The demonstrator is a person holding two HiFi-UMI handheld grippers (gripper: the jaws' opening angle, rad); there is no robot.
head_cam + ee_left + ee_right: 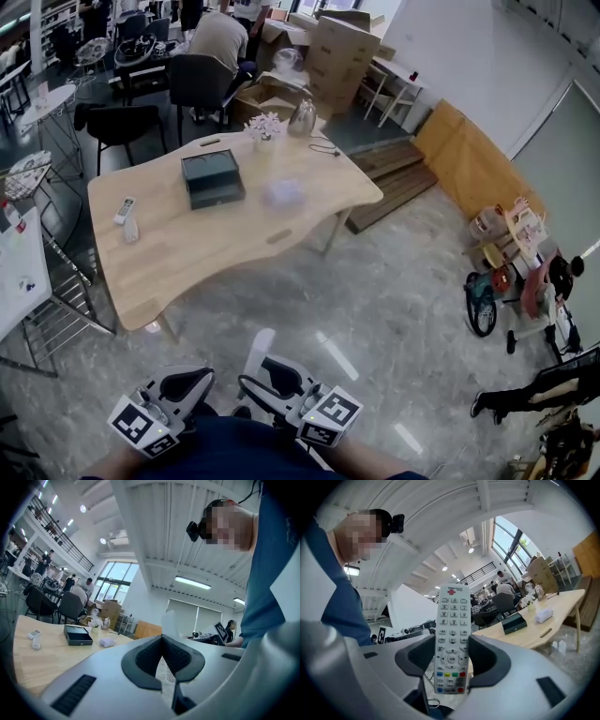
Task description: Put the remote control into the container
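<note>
- Head view, far left: a small white handset (125,209) lies on the wooden table (216,246), near its left edge.
- Further right, the dark container (213,178) sits near the table's middle, with a pale packet (281,194) just beside it.
- At the bottom of the frame, the left gripper (187,380) has its jaws drawn together. In the left gripper view the pads (150,656) touch at the tips.
- Beside it, the right gripper (270,377) is clamped on the white remote control (260,347). The remote control stands upright between the pads with its buttons facing the right gripper view. It is off the table, well apart from the container.
</note>
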